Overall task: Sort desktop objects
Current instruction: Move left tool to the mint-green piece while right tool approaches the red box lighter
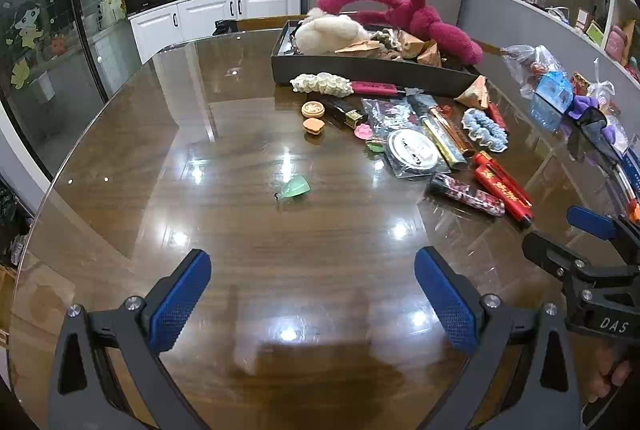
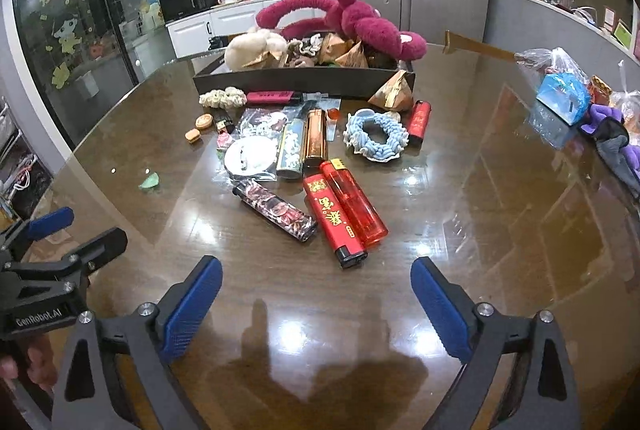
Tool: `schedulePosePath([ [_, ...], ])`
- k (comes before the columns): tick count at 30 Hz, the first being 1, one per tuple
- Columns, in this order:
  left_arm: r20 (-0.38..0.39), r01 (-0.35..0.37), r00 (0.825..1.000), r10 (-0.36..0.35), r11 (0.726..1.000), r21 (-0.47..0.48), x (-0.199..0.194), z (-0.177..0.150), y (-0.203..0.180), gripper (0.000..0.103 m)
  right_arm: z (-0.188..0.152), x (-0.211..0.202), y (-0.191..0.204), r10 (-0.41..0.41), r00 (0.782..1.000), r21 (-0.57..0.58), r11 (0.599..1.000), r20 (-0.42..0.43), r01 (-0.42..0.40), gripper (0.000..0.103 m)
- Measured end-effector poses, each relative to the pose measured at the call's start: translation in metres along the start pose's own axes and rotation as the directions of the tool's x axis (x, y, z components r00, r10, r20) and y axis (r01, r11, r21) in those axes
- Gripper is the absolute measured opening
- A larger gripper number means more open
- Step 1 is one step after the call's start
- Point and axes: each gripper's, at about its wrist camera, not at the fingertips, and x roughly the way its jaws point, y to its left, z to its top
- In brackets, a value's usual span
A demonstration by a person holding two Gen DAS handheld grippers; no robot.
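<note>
Glossy wooden desk (image 1: 168,158) carries lighters and scrunchies clustered just before the black tray (image 2: 304,80). Your left hand-held gripper (image 1: 312,294) and right hand-held gripper (image 2: 316,298) both gape wide, empty.

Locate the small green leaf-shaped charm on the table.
The green charm lies alone on bare tabletop, left of the clutter pile; in the right wrist view it sits far left, well apart from the patterned lighter.

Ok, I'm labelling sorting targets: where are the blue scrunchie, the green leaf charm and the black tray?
blue scrunchie (image 2: 376,136): right wrist view, on its front ruffled band.
green leaf charm (image 1: 295,187): left wrist view, middle of the leaf.
black tray (image 2: 296,80): right wrist view, on its near outer wall.
</note>
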Motion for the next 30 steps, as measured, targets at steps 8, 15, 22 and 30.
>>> schedulePosePath([
  [8, -0.032, 0.004, 0.999, -0.004, 1.000, 0.014, 0.021, 0.008, -0.001, 0.103, 0.004, 0.016, -0.005, -0.005, 1.000, 0.005, 1.000, -0.030, 0.005, 0.096],
  [15, -0.059, 0.021, 0.998, -0.020, 1.000, 0.011, 0.042, 0.020, 0.004, 0.103, 0.008, 0.030, -0.009, 0.017, 0.998, 0.009, 1.000, -0.066, -0.016, 0.086],
  [22, -0.100, 0.007, 0.995, -0.006, 1.000, 0.006, 0.065, 0.029, 0.012, 0.103, 0.010, 0.045, -0.009, -0.007, 0.996, -0.006, 1.000, -0.088, 0.006, 0.084],
  [30, -0.097, 0.002, 0.995, 0.000, 1.000, 0.018, 0.081, 0.038, 0.016, 0.103, 0.020, 0.055, -0.013, -0.036, 0.995, -0.035, 0.999, -0.088, 0.033, 0.084],
])
